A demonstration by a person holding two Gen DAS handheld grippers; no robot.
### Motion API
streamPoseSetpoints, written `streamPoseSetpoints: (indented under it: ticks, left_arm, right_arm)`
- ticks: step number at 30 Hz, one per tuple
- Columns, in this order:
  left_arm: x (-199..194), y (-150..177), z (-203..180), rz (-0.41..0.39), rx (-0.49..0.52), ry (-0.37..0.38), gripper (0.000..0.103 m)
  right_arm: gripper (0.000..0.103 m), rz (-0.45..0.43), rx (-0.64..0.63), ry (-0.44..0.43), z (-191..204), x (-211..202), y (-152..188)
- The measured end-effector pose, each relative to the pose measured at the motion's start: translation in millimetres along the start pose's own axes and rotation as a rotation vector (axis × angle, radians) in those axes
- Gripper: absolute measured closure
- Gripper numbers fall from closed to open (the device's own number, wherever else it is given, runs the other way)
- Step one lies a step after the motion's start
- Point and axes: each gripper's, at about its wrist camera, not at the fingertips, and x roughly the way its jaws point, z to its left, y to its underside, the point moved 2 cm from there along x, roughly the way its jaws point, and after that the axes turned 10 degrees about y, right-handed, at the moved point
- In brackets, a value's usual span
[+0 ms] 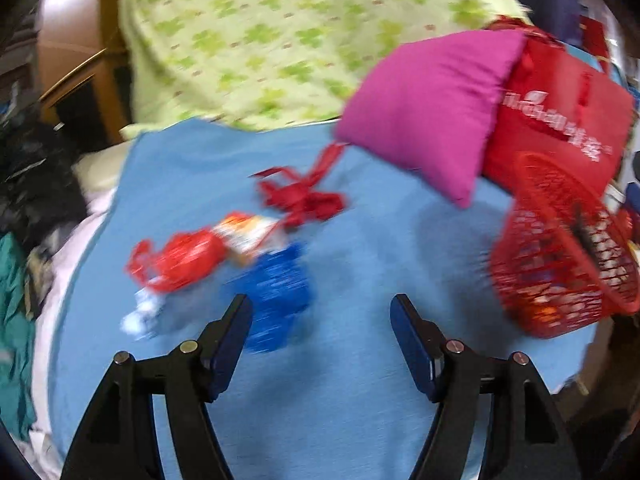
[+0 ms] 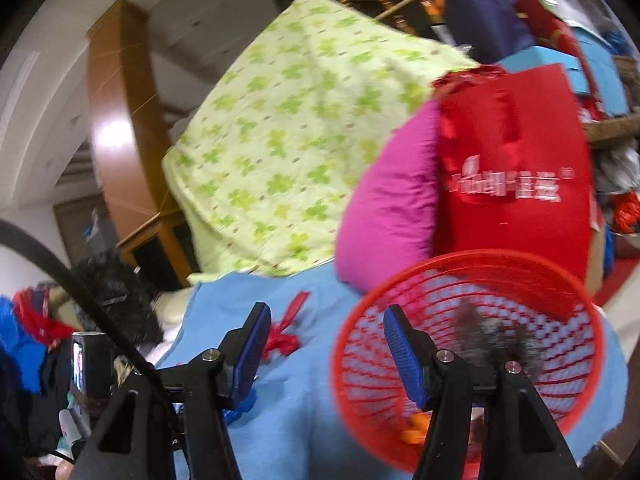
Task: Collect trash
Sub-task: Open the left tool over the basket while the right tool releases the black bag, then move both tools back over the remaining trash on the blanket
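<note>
Trash lies on a blue cloth (image 1: 360,400): a blue wrapper (image 1: 280,292), a red wrapper (image 1: 180,264), an orange-white wrapper (image 1: 248,236), a crumpled red ribbon (image 1: 304,196) and a white scrap (image 1: 140,316). A red mesh basket (image 1: 560,248) stands at the right, tilted, with some scraps inside. My left gripper (image 1: 322,308) is open and empty, just right of the blue wrapper. My right gripper (image 2: 326,324) is open and empty, at the left rim of the basket (image 2: 480,272). The red ribbon (image 2: 284,336) shows beside its left finger.
A magenta pillow (image 1: 428,108) and a red bag (image 1: 560,112) lean behind the basket. A green-patterned quilt (image 1: 280,40) is piled at the back. Dark clothes (image 1: 36,184) lie at the left edge. A wooden frame (image 2: 120,120) stands behind.
</note>
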Motion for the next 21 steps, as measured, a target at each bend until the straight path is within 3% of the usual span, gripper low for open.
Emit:
streamPoseSetpoints:
  ticks: [11, 21]
  left_arm:
    - [-20, 24, 129, -0.044, -0.189, -0.174, 0.031]
    - [-16, 45, 191, -0.024, -0.337, -0.204, 0.031]
  right_arm:
    - [0.040, 0.173, -0.108, -0.070, 77, 50, 37]
    - [0.040, 0.321, -0.116, -0.113, 116, 88, 68]
